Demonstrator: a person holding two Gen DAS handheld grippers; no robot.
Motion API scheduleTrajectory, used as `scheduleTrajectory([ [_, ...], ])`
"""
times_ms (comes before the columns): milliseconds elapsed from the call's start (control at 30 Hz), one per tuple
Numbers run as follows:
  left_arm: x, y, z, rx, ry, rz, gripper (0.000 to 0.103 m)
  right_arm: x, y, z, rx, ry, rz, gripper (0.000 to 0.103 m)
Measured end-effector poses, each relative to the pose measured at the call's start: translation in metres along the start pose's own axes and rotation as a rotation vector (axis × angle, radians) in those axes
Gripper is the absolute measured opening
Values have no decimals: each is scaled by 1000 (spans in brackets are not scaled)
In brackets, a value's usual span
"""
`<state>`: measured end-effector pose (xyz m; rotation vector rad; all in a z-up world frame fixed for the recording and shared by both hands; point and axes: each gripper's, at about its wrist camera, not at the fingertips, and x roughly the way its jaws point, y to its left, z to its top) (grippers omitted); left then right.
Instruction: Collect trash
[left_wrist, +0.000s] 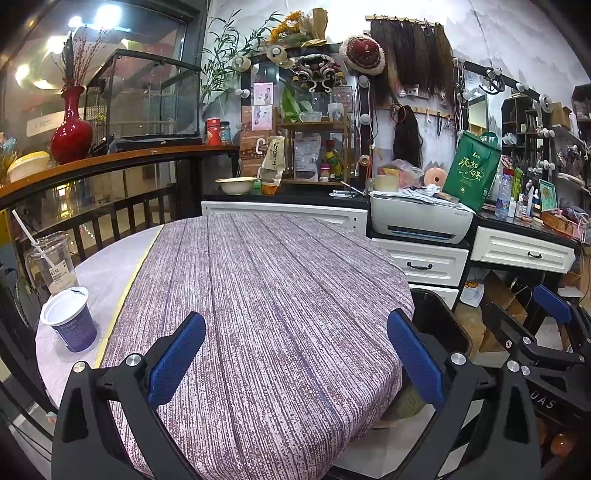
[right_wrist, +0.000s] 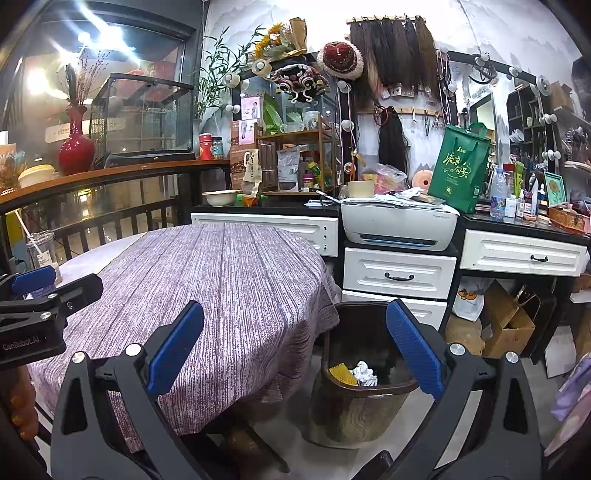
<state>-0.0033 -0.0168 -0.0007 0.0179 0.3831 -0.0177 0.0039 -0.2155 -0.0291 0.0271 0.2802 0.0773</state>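
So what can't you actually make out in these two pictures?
- Trash bin: the right wrist view shows a yellow piece and crumpled white paper; anything deeper lies in shadow.
- Same bin in the left wrist view: the table edge and gripper finger cover most of it.
- Purple cup: its print is too small and curved to read.
- Clear plastic cup: its label is too small to read.
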Motion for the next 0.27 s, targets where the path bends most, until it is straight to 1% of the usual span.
scheduleTrajectory([
  [267, 3, 1, -2, -14, 13, 4, 97, 0, -1, 0, 3, 3, 2, 97],
])
